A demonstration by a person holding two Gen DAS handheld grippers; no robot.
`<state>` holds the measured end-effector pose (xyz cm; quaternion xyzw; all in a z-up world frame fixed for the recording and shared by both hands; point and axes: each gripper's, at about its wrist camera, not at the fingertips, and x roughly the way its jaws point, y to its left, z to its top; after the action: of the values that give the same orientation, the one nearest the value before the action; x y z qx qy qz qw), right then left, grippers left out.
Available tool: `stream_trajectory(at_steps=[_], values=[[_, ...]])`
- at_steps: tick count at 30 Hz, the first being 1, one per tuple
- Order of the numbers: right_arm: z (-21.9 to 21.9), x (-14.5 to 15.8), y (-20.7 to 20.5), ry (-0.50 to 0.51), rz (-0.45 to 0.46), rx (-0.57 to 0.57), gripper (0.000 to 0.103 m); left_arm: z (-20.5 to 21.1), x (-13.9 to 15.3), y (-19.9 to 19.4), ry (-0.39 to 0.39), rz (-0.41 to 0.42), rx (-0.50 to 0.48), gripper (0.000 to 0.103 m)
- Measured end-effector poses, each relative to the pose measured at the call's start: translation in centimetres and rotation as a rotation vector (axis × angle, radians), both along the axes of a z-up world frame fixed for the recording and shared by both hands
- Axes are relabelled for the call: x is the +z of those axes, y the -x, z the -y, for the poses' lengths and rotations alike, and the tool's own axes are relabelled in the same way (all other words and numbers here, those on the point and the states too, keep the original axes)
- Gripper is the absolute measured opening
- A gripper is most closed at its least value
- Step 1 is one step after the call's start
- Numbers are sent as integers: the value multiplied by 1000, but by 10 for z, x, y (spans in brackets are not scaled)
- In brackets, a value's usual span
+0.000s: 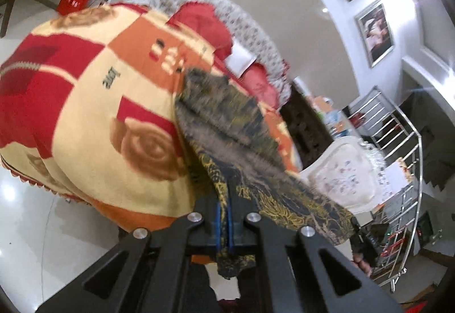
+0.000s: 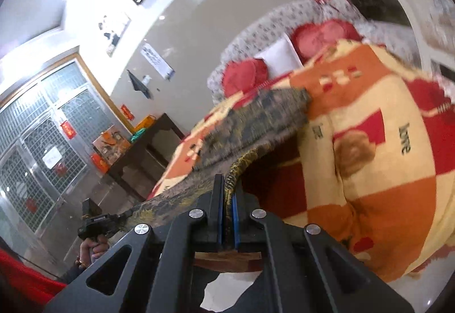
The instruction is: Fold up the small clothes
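A large fleecy blanket (image 1: 93,102) in cream, orange and red blocks with brown rose prints and the word "love" covers the work surface and fills much of both views. Behind it stands a sofa in pale floral fabric (image 1: 253,28) carrying round red cushions (image 2: 247,75) and a white rectangular pillow (image 2: 280,58). Across the blanket stretches a small dark garment with a grey and yellow-gold pattern (image 1: 227,125), its far part resting on the blanket and its near edge lifted clear between the two tools. The left gripper (image 1: 224,216) has its blue-padded fingers pressed together on one hem of the garment. The right gripper (image 2: 227,207) is likewise clamped tight on another edge, cloth bunching out between its pads.
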<state>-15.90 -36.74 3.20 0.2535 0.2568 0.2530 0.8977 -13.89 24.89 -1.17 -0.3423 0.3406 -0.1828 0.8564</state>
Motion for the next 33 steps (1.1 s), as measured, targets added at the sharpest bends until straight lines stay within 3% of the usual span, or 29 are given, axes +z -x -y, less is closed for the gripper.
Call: stream_trajectory(at_steps=[12, 17, 25, 33], values=[[8, 47, 48, 34, 98, 1, 6, 11, 68, 55, 12, 163, -51, 3], [17, 44, 42, 19, 96, -8, 6, 21, 68, 46, -44, 157, -46, 3], [10, 15, -12, 23, 28, -32, 6, 25, 25, -25, -99, 28, 56, 3], [8, -31, -121, 101, -64, -125, 6, 47, -7, -152, -244, 23, 100, 3]])
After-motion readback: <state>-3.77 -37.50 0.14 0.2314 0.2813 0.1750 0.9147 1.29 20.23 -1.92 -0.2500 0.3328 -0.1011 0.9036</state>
